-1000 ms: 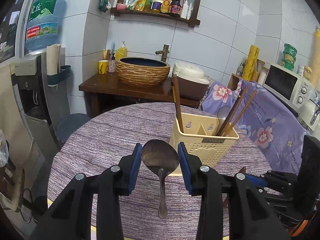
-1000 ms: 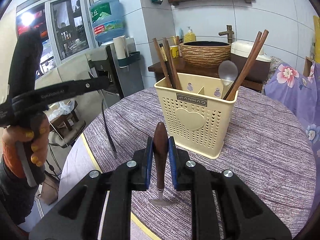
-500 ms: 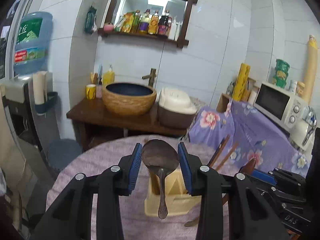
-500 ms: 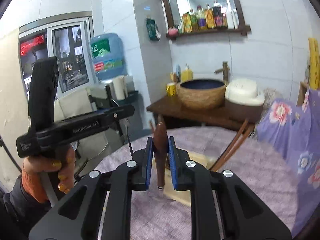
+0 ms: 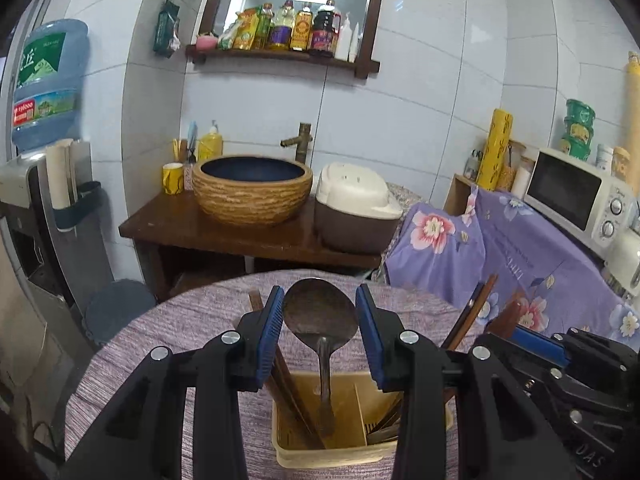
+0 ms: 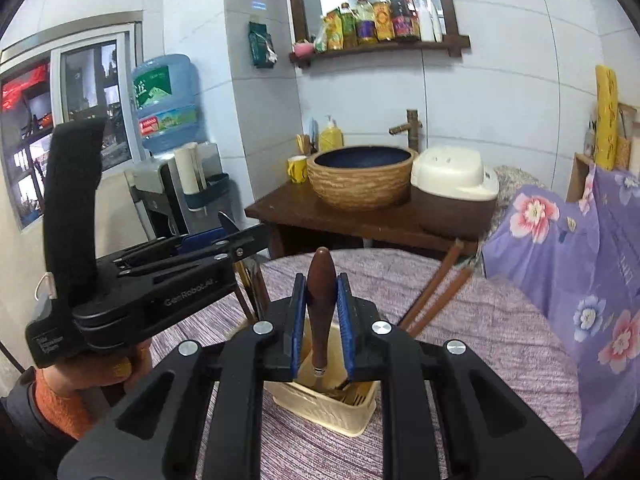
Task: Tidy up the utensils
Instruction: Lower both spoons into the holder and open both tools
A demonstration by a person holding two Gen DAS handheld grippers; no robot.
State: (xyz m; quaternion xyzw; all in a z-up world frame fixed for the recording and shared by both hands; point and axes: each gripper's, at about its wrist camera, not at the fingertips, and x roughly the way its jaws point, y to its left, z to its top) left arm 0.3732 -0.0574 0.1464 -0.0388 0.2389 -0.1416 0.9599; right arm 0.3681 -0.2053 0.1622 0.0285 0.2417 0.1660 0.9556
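Observation:
My left gripper (image 5: 320, 322) is shut on a metal spoon (image 5: 320, 316) by its bowl, handle hanging down into the cream utensil caddy (image 5: 340, 454) right below. My right gripper (image 6: 322, 320) is shut on a brown wooden-handled utensil (image 6: 321, 292), its metal end pointing down over the caddy (image 6: 320, 408). Dark chopsticks (image 5: 466, 320) stand in the caddy's right part, and more (image 5: 280, 380) lean at its left. The left gripper also shows in the right wrist view (image 6: 244, 242), just left of the right one.
The caddy stands on a round table with a purple woven cloth (image 5: 192, 320). Beyond it are a wooden stand with a woven basin (image 5: 252, 188), a rice cooker (image 5: 356, 208), a floral-covered counter with a microwave (image 5: 576, 196), and a water dispenser (image 5: 40, 168) at left.
Both grippers have risen and moved over the caddy, which now lies directly below them. The spoon handle now hangs into the caddy. Both grips are unchanged.

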